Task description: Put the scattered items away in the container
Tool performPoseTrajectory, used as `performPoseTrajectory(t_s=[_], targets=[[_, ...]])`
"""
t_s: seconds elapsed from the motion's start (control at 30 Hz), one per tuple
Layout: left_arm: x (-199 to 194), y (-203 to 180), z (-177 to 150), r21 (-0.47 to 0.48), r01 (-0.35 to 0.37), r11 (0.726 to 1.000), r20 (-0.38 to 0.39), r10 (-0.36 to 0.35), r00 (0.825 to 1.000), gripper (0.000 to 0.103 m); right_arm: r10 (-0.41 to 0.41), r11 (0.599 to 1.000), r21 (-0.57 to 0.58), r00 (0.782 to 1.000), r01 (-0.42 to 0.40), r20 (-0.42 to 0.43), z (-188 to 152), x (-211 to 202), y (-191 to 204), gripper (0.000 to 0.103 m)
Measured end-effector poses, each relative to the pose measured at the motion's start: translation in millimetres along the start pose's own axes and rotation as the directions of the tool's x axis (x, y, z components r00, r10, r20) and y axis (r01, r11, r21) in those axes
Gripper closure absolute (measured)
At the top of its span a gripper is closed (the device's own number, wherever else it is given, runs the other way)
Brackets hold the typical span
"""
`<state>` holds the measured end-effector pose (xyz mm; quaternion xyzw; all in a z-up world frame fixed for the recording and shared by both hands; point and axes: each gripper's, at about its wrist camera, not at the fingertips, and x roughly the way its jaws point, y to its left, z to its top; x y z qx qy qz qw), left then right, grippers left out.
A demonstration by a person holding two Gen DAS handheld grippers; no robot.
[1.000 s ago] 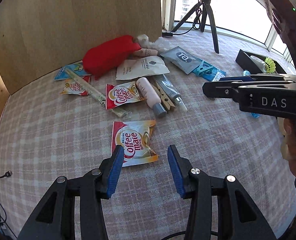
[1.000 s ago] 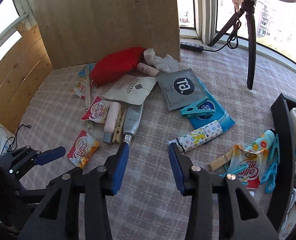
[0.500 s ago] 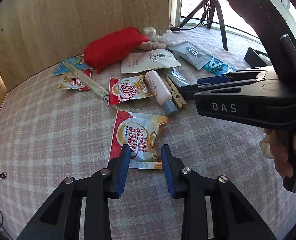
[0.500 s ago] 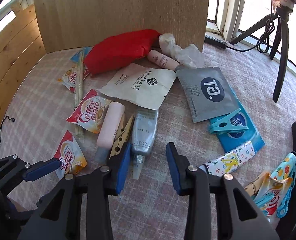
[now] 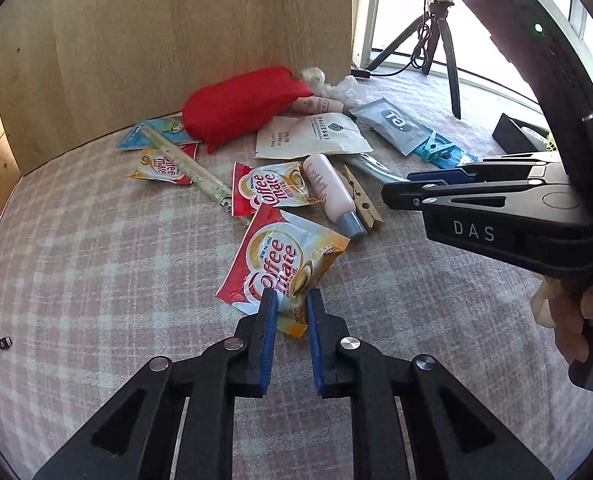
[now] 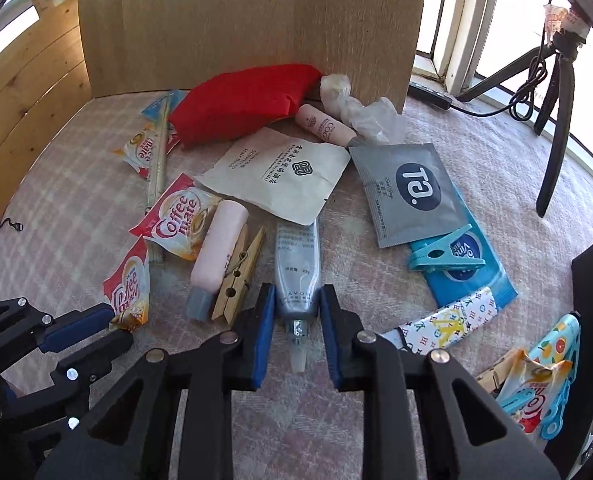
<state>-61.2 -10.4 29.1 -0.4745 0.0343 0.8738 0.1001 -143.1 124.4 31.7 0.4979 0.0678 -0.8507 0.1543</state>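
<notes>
My left gripper point(image 5: 290, 300) is closing on the near edge of a Coffee mate sachet point(image 5: 282, 258), which lifts at an angle off the checked cloth. In the right wrist view the same sachet point(image 6: 128, 284) stands between the left fingertips point(image 6: 76, 324). My right gripper point(image 6: 296, 300) is open, its pads on either side of the neck of a silver tube point(image 6: 298, 276) lying on the cloth. The black container point(image 6: 592, 344) is at the right edge and holds several items.
Scattered on the cloth: a red pouch point(image 6: 244, 104), a white sachet point(image 6: 280, 174), a grey sachet point(image 6: 410, 192), a pink bottle point(image 6: 218, 252), a wooden peg point(image 6: 238, 280), a blue clip point(image 6: 442, 256), more Coffee mate sachets point(image 6: 178, 216). A wooden board point(image 6: 248, 20) stands behind. A tripod point(image 6: 556, 80) is at right.
My left gripper moved forward and narrowed onto the sachet, tilting it up. My right gripper moved forward and down until its pads straddle the silver tube.
</notes>
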Motion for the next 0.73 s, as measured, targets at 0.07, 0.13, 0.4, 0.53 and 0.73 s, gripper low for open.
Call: performPoseTrajectory(t_s=[0.07,0.13,0.4,0.53,0.73], targets=[[-6.4,3.3,1.3,-0.014,0.008,1.0,0.013,-0.008,1.0,0.092,0.01,1.0,0.014,1.0,-0.01,0.014,-1.3,-8.0,-3.9,0.081],[-12.5,6.5,3.0,-0.03,0.014,0.999,0.024,-0.014,1.0,0.093,0.02,0.999,0.026,0.999,-0.021,0.024,-2.2,-14.2,-5.2,0.081],[-35.9,19.0,9.2,-0.084,0.031,0.996,0.059,-0.026,0.998,0.093,0.061,0.993,0.094,0.995,-0.068,0.08,-11.4,-45.4,-16.9,0.081],[-45.6,19.4,12.1,-0.093,0.029,0.995,0.069,-0.023,0.997,0.093,0.064,0.99,0.117,0.993,-0.076,0.102,-16.2,-59.1,-23.1,0.081],[-60.1,12.2,16.5,-0.088,0.032,0.996,0.094,-0.024,0.995,0.093,0.056,0.987,0.14,0.988,-0.076,0.14,-22.3,-80.6,-32.0,0.083]])
